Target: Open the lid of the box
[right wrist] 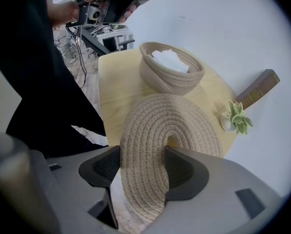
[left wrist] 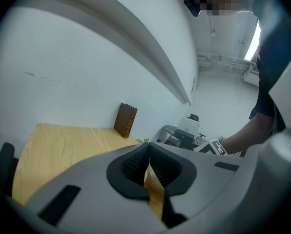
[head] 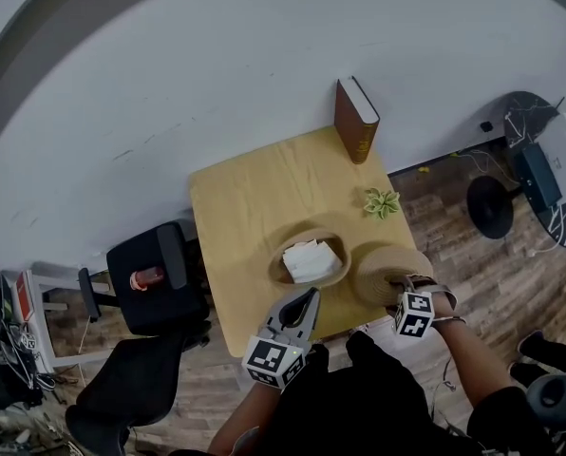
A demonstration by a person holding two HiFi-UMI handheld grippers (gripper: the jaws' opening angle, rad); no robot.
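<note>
A: What's in the box (right wrist: 167, 82)?
B: Something white (right wrist: 171, 60), perhaps folded paper; its lower part sits below the rim.
A: And the lid (right wrist: 171, 126)?
B: One flank is hidden behind the right gripper (right wrist: 143, 172)'s jaws. In the head view, the marker cube (head: 414, 313) mostly covers them.
</note>
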